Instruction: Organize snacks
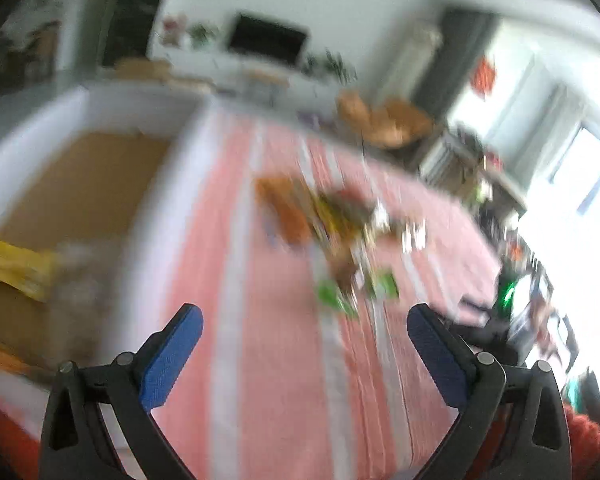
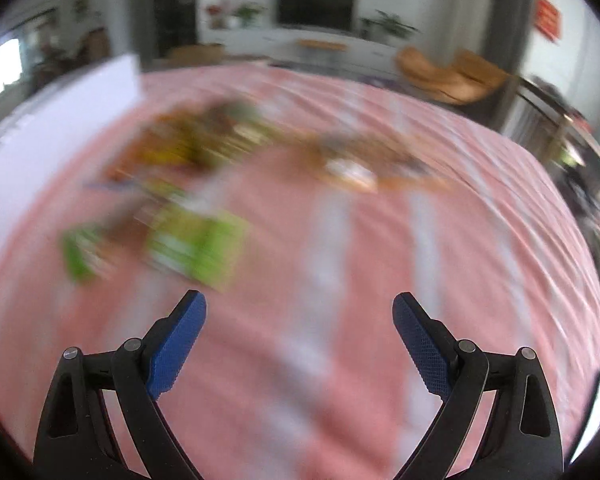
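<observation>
Both views are blurred by motion. A heap of snack packets (image 1: pixel 332 220) lies on the pink striped tablecloth (image 1: pixel 276 360), with green packets (image 1: pixel 336 300) nearest me. My left gripper (image 1: pixel 304 320) hangs wide open above the cloth, nothing between its blue pads. To its left stands a white box (image 1: pixel 160 208) with a brown inside; a yellow packet (image 1: pixel 16 268) lies in it. In the right wrist view my right gripper (image 2: pixel 300 308) is wide open and empty over bare cloth (image 2: pixel 340 360). A green packet (image 2: pixel 196 248) lies just beyond its left finger, and more snacks (image 2: pixel 352 160) spread farther back.
The white box wall (image 2: pixel 60 140) rises at the left of the right wrist view. Beyond the table's far edge are a tan armchair (image 2: pixel 448 72), a low white cabinet with a television (image 2: pixel 316 8), and plants. Bright windows and clutter lie to the right (image 1: pixel 540 240).
</observation>
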Motion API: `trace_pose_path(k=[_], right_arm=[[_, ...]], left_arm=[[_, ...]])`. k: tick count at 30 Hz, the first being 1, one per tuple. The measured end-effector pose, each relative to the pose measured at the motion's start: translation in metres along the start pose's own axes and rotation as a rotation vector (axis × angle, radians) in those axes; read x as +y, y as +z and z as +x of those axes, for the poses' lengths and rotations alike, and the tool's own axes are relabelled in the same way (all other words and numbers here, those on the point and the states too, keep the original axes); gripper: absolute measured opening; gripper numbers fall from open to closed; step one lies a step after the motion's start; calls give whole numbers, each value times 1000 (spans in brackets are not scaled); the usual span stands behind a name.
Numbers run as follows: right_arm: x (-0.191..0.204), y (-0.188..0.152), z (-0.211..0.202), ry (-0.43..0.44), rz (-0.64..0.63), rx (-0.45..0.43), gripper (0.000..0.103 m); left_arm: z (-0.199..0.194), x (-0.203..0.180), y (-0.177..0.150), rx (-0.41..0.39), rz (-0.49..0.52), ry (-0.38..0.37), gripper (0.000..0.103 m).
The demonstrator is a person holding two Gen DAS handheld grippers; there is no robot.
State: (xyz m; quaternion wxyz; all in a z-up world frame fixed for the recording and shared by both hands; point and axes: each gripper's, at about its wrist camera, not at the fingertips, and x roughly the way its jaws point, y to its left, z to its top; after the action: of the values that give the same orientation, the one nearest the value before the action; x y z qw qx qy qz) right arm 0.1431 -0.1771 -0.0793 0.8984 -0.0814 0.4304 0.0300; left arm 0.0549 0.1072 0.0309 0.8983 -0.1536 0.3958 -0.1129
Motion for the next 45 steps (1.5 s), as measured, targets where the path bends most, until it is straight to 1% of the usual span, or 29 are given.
trace_pose_path(k=[2, 3, 4, 5, 6, 7, 9, 11, 12, 14, 16, 19, 23, 45], right_arm=[[-31, -15, -2, -32, 35, 15, 96], [-44, -22, 2, -49, 63, 23, 96], [-52, -22, -6, -52, 79, 25, 96], [-64, -23, -9, -29, 116, 30, 96], [-73, -23, -10, -7, 158, 22, 96], [-75, -26, -23, -6, 174, 18, 96], [-79, -27, -21, 3, 209, 32, 96], [-78, -29, -21, -3, 209, 34, 97], [-76, -28, -19, -15, 195, 43, 98], [-73, -29, -18, -25, 179, 49, 99], [-71, -30, -13, -13, 184, 49, 100], [-71, -32, -15, -15, 180, 50, 100], [-72, -32, -14, -15, 181, 51, 100], [-73, -33, -16, -14, 181, 50, 101]], left_arm=[[47, -11, -12, 91, 46, 31, 101], [61, -12, -16, 117, 53, 46, 101], [75, -12, -19, 139, 55, 61, 101], [84, -12, -20, 150, 55, 76, 101], [93, -11, -20, 154, 56, 97, 101], [100, -8, -17, 153, 55, 121, 101], [114, -4, -20, 148, 57, 162, 101], [123, 1, -17, 139, 56, 207, 101], [127, 2, -18, 122, 66, 220, 101], [133, 2, -20, 117, 75, 241, 101], [136, -1, -23, 115, 107, 266, 101], [141, -9, -27, 134, 189, 323, 102], [138, -9, -26, 128, 193, 310, 102], [140, -8, -27, 122, 195, 314, 103]])
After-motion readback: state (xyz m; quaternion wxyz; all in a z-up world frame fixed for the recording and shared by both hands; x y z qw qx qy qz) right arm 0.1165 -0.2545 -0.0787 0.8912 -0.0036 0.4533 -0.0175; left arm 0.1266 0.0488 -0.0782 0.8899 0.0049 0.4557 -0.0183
